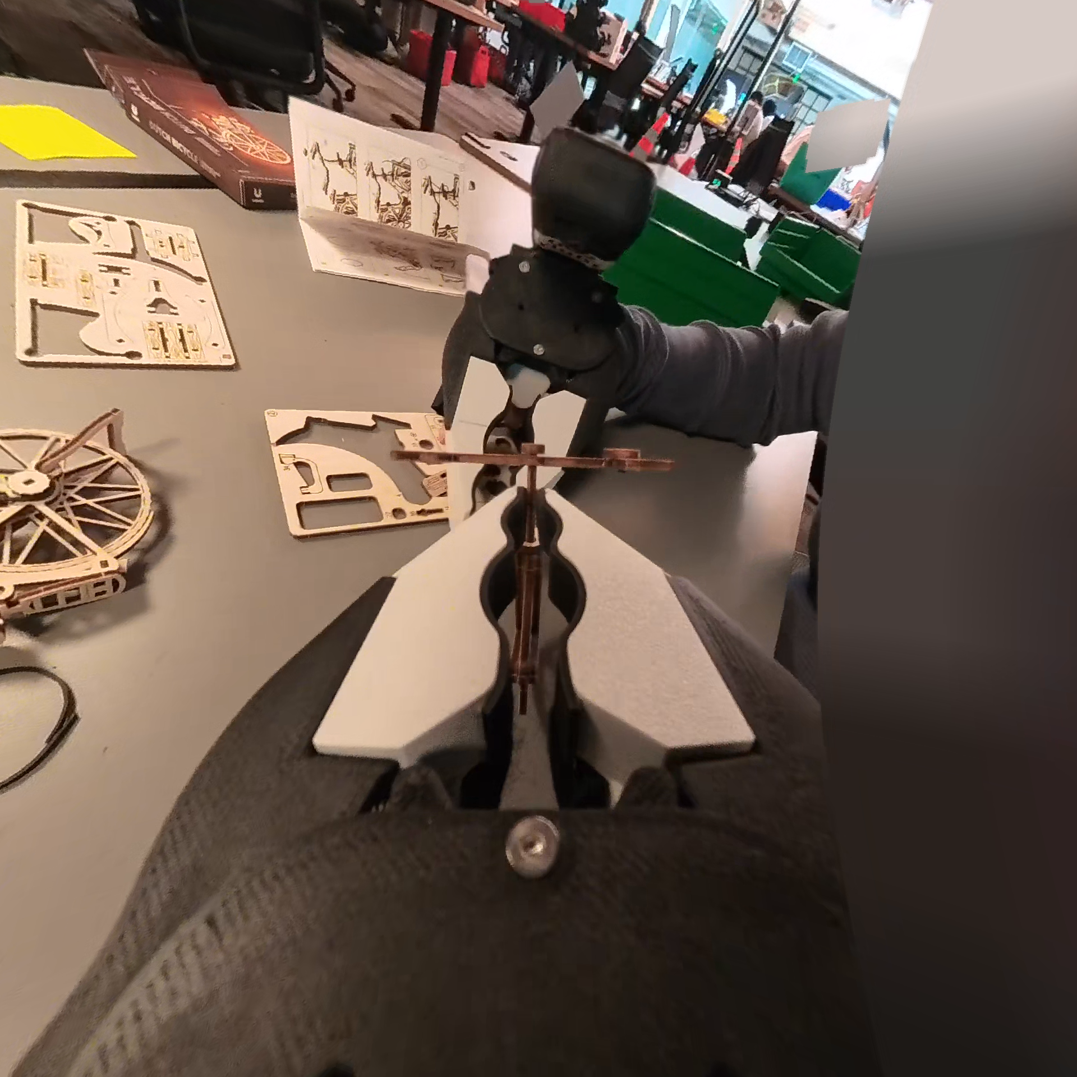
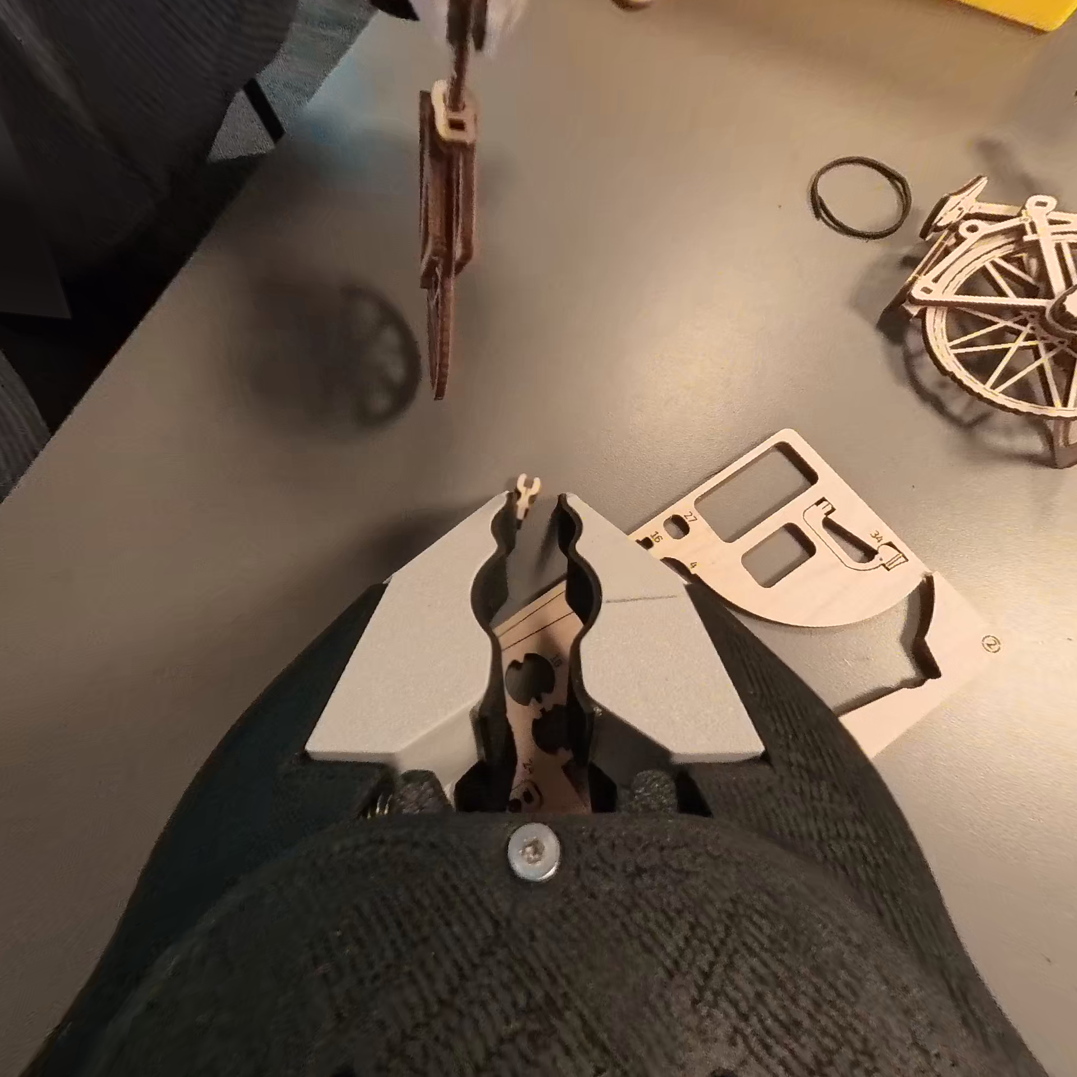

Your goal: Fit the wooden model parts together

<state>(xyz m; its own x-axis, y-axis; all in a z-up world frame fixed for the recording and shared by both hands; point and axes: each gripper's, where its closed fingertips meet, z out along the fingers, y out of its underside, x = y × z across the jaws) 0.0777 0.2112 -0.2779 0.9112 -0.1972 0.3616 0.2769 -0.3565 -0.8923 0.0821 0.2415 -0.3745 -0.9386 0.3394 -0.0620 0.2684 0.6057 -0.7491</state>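
Left gripper [image 1: 531, 513] clenched on the wooden wheel-and-handlebar piece [image 1: 527, 583] – held above the table [image 1: 233, 612]; right gripper [image 2: 533, 504] apart – a tiny wooden clip [image 2: 527, 502] at one fingertip.

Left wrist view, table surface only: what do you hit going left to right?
Spoked wooden wheel assembly → small punched-out parts sheet → dark wooden model part clamped in the left hand-held gripper → person's grey sleeve.
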